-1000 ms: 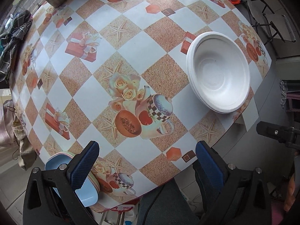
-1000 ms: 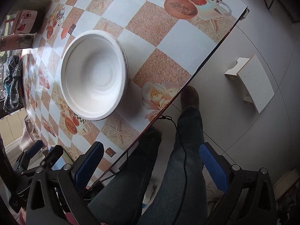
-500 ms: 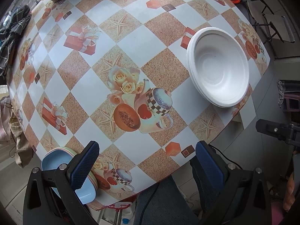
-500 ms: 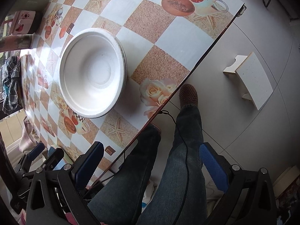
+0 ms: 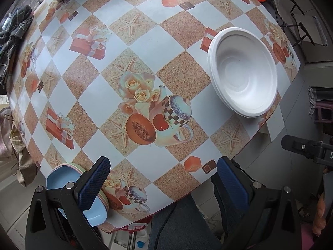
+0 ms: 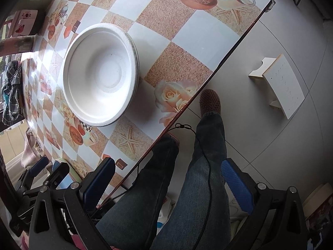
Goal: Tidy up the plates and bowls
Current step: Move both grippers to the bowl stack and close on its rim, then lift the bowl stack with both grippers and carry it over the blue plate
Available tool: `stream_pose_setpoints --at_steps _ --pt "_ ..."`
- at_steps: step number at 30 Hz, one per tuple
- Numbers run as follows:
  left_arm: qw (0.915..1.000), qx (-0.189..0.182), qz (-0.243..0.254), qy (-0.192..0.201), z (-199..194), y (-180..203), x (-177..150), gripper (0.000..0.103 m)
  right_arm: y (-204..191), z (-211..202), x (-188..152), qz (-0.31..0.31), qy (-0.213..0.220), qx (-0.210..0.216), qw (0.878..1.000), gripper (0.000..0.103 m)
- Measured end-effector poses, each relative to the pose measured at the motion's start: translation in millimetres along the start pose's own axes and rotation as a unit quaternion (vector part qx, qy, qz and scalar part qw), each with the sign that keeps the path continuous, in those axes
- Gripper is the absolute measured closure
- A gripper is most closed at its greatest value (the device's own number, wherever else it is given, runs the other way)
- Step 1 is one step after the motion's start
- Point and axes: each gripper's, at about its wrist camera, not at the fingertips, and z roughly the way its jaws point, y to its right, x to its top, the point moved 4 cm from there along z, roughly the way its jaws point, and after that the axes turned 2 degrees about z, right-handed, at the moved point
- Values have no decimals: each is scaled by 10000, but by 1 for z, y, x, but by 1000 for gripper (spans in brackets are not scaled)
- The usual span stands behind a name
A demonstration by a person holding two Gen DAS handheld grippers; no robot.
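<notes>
Lighting: soft, even daylight. Pale glare on worktop [image 5: 145,48] beyond white bowl [image 5: 243,73]; faint shadow beside bowl, nearer side. Focus sharp. Strong fisheye curvature, dark vignette at corners.

White bowls [image 5: 243,73]: one stack; rim edges show more than one, exact count unclear
Pastel plates [image 5: 62,179]: one stack, blue on top, pink and green rims beneath; at least three
Grippers: two, left [image 5: 162,179] and right [image 6: 166,181], two blue-padded fingers each
Table [image 5: 93,95]: one
Stool [image 6: 278,85]: one, white
Legs [image 6: 208,166]: two, in jeans
</notes>
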Motion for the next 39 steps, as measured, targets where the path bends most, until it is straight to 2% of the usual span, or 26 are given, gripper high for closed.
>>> stream_pose_setpoints --at_steps 13,19,24,29,33,39 --pt "9999 -149 -66 19 4 2 8 0 2 7 5 -94 -55 -245 9996 0" --pt "9990 -301 -259 212 1 9 28 0 2 2 21 -317 167 -602 9975 0" --pt "9974 -365 -356 512 -4 23 50 0 -9 -5 40 -514 268 -619 9964 0" --pt "9965 -65 -377 744 4 34 70 0 -29 -12 61 -841 521 -749 9923 0" --pt "9955 -58 -648 687 22 34 81 0 -47 -7 77 -1171 584 -671 9891 0" --pt "9939 111 -920 600 43 31 89 0 -59 9 102 -1547 684 -1073 9797 0"
